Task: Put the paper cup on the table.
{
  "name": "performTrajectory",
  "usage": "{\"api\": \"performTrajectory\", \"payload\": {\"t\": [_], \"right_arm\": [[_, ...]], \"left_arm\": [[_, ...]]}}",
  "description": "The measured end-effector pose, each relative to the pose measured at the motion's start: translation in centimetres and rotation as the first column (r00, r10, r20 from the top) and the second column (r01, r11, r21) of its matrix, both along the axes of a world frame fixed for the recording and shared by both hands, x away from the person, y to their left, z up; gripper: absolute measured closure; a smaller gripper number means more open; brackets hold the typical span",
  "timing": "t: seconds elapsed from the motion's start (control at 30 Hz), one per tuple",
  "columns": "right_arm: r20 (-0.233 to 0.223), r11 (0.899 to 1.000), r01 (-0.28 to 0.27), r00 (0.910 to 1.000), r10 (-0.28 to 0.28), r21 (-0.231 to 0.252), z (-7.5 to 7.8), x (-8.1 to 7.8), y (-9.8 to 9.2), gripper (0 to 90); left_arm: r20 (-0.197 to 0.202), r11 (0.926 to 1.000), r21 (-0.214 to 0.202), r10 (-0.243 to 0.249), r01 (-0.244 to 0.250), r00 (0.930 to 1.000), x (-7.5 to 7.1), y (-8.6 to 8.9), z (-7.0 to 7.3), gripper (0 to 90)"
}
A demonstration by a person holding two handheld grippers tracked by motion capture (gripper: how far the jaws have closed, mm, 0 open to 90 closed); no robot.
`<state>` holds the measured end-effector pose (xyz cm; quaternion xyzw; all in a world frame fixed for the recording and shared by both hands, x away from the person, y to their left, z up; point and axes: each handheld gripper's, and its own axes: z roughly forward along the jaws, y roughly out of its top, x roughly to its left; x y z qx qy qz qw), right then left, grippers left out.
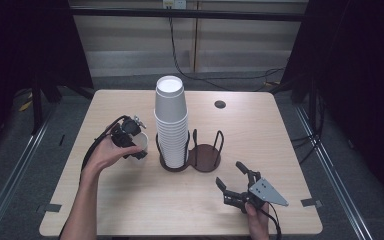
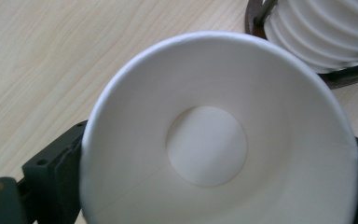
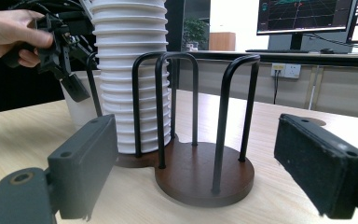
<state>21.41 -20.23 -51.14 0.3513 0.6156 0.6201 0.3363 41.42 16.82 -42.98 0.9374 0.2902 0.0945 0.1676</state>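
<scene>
Left claw (image 1: 136, 146) clamped on one paper cup (image 1: 141, 142), right claw (image 1: 231, 181) agape; one cup stack (image 1: 170, 122), one two-bay holder (image 1: 205, 157).

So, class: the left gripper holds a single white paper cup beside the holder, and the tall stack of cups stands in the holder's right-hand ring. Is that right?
Not quite. The stack of cups stands in the left-hand ring of the holder; the right-hand ring is empty, as the high view shows. The rest holds: the left gripper grips a single white paper cup beside the holder.
</scene>
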Motion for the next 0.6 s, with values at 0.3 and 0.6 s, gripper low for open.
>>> {"api": "performTrajectory", "payload": {"t": [0.3, 0.6], "right_arm": [[0.000, 1.000, 0.000, 1.0000, 0.000, 0.000, 0.0, 0.0, 0.0, 13.0], [0.000, 1.000, 0.000, 1.0000, 0.000, 0.000, 0.0, 0.0, 0.0, 12.9]], "left_arm": [[-0.013, 0.9997, 0.021, 0.015, -0.015, 0.9998, -0.1, 0.4, -0.7, 6.3], [-0.014, 0.9992, -0.039, 0.005, -0.006, 0.9999, -0.7, 1.9, -1.6, 9.5]]}}
